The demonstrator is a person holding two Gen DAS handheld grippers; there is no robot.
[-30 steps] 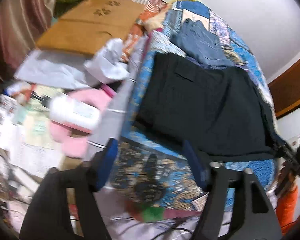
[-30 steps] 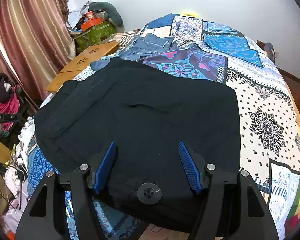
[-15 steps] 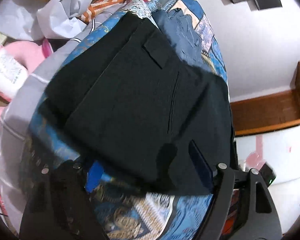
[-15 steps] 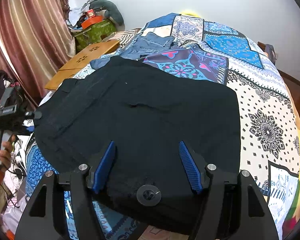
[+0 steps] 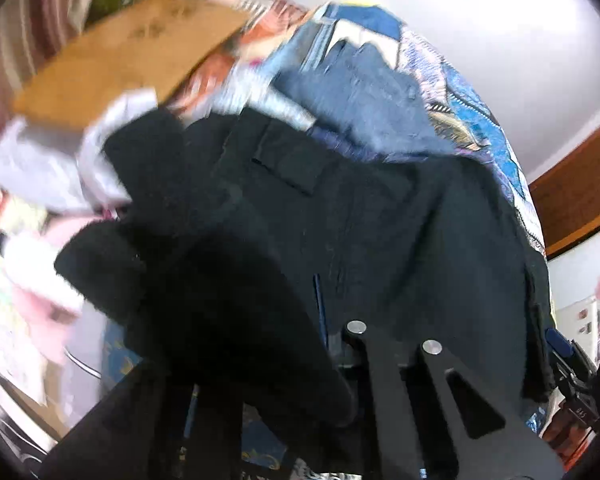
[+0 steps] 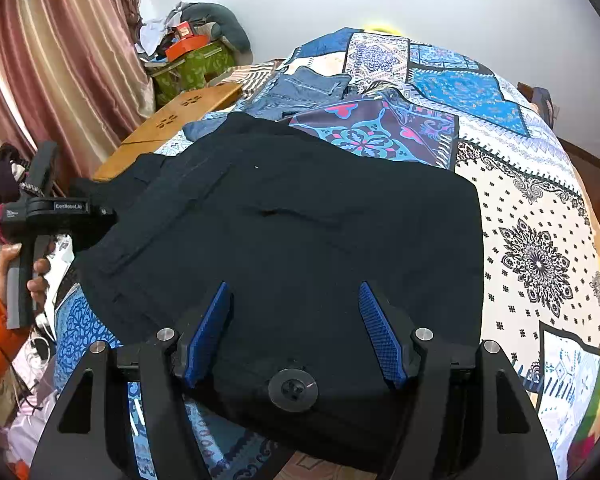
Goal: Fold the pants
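Left claw [image 5: 320,312] shifted, just closed on pants [image 6: 300,240] — lying crosswise.

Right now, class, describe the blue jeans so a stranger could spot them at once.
Start at the patchwork bedspread covering the bed. A large black pair of pants lies spread near its front edge. Just beyond them, toward the wall, lie the crumpled jeans: the only faded blue denim, far smaller in view than the black pair.

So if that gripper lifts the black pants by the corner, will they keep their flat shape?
Probably not. The black fabric pants lie limp, and the corner bunches in the left gripper, so they will likely droop. They look light, and may drag across the patchwork bedspread.
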